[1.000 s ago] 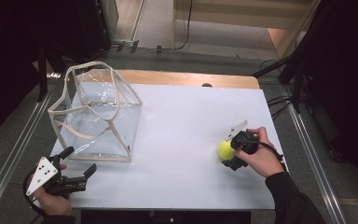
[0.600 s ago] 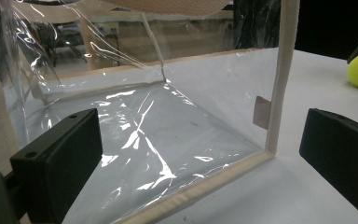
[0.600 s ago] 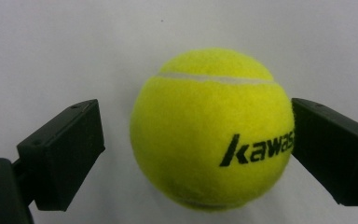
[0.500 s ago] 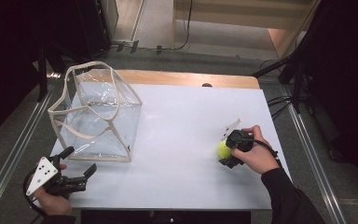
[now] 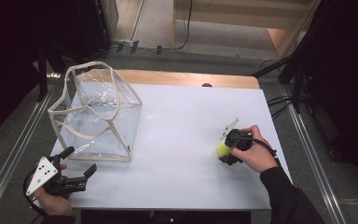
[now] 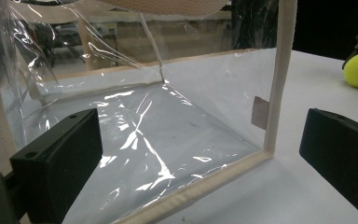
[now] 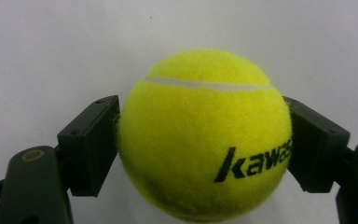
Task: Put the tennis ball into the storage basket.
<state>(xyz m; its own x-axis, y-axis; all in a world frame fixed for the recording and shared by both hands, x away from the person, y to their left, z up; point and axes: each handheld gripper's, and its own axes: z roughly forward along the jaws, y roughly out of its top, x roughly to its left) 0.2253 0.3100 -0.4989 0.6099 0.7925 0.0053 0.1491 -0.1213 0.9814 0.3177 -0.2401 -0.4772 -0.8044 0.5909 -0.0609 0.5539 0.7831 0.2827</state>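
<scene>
The right tool (image 5: 224, 151) has just been closing and now pinches the tennis ball (image 7: 205, 135) near the worktop's (image 5: 186, 121) right edge (round, no long axis; its white seam runs level, lettering facing the camera). The left tool (image 5: 77, 168) stands spread.

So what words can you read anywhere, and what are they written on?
"kawas": black letters on the yellow tennis ball, held between the jaws of the right gripper; the word runs on around the ball's curve, so the rest is hidden.
The small tag on the clear bag: no writing can be made out.
Nothing else bears readable text.
</scene>
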